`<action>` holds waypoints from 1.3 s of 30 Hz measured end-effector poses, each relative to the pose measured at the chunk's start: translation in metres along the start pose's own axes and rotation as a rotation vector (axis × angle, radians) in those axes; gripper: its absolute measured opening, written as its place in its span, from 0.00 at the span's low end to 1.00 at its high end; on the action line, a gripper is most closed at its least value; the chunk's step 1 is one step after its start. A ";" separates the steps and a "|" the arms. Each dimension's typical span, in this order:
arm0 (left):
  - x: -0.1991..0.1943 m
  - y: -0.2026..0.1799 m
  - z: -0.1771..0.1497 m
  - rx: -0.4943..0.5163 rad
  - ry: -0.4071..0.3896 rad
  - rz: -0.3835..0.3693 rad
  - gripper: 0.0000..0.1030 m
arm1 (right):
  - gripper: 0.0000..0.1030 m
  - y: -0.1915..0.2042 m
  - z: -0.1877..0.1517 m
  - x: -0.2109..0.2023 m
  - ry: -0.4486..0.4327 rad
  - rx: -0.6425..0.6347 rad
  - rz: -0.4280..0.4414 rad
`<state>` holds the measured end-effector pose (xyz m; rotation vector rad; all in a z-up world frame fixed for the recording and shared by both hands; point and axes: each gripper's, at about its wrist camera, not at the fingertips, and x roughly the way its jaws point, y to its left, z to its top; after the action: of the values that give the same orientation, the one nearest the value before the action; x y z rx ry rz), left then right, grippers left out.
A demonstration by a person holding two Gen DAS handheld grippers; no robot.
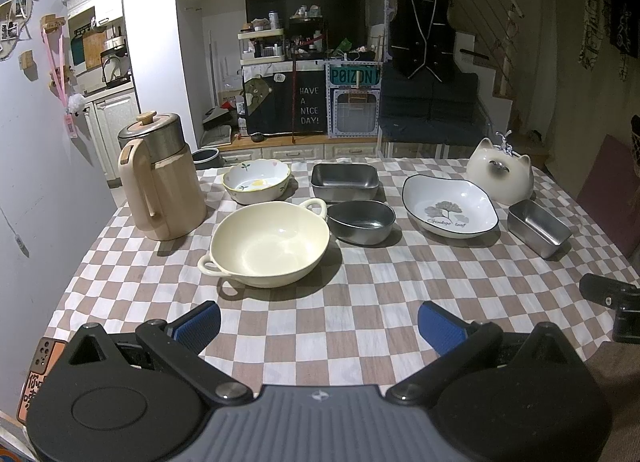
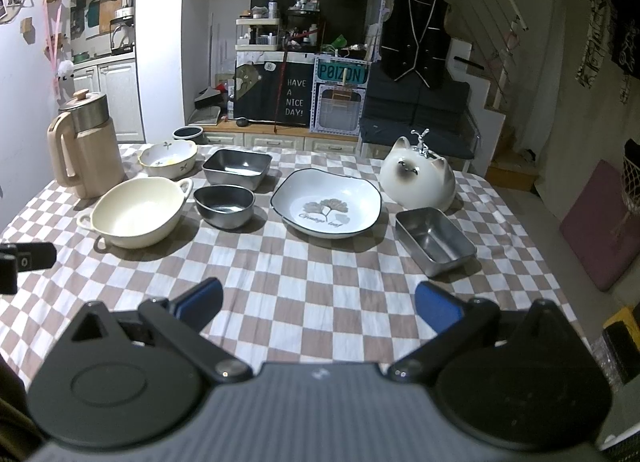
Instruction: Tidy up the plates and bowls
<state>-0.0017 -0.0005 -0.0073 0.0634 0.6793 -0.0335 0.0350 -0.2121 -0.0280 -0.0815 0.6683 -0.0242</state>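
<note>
On the checkered table, a cream two-handled bowl [image 1: 266,244] [image 2: 138,212] sits left of a round steel bowl [image 1: 361,221] [image 2: 225,206]. Behind them are a floral bowl [image 1: 256,181] [image 2: 168,159] and a square steel dish [image 1: 345,181] [image 2: 237,168]. A white leaf plate [image 1: 451,206] [image 2: 326,203] and a small steel tray [image 1: 539,227] [image 2: 435,240] lie to the right. My left gripper [image 1: 319,324] is open and empty above the near tablecloth. My right gripper [image 2: 318,300] is open and empty, near the table's front.
A beige kettle [image 1: 158,182] [image 2: 84,146] stands at the back left. A ceramic cat jar [image 1: 502,172] [image 2: 418,178] stands at the back right. The checkered tablecloth [image 1: 320,302] [image 2: 312,270] covers the table. The other gripper's body shows at the edge in each view [image 1: 612,302] [image 2: 20,262].
</note>
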 end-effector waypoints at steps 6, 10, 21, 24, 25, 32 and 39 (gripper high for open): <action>0.000 0.000 0.000 0.000 0.001 0.000 1.00 | 1.00 0.000 0.000 0.000 0.000 0.000 0.000; 0.000 0.000 0.000 -0.001 0.001 0.000 1.00 | 1.00 0.000 0.000 0.000 0.000 0.000 0.000; 0.000 -0.001 -0.001 -0.003 0.002 -0.002 1.00 | 1.00 -0.001 -0.001 0.000 0.006 -0.002 0.004; -0.001 -0.005 -0.002 -0.003 -0.002 -0.012 1.00 | 1.00 -0.001 0.000 0.001 0.009 -0.004 0.004; -0.001 -0.007 -0.003 -0.001 -0.001 -0.010 1.00 | 1.00 -0.001 0.000 0.001 0.009 -0.004 0.004; 0.000 -0.003 0.000 -0.010 0.005 0.007 1.00 | 1.00 -0.002 0.001 0.000 -0.008 0.012 -0.001; -0.001 -0.002 0.003 -0.016 -0.011 0.027 1.00 | 1.00 -0.002 0.002 0.004 -0.002 0.020 -0.010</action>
<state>-0.0007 -0.0030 -0.0046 0.0570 0.6680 -0.0021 0.0400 -0.2143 -0.0289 -0.0657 0.6654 -0.0404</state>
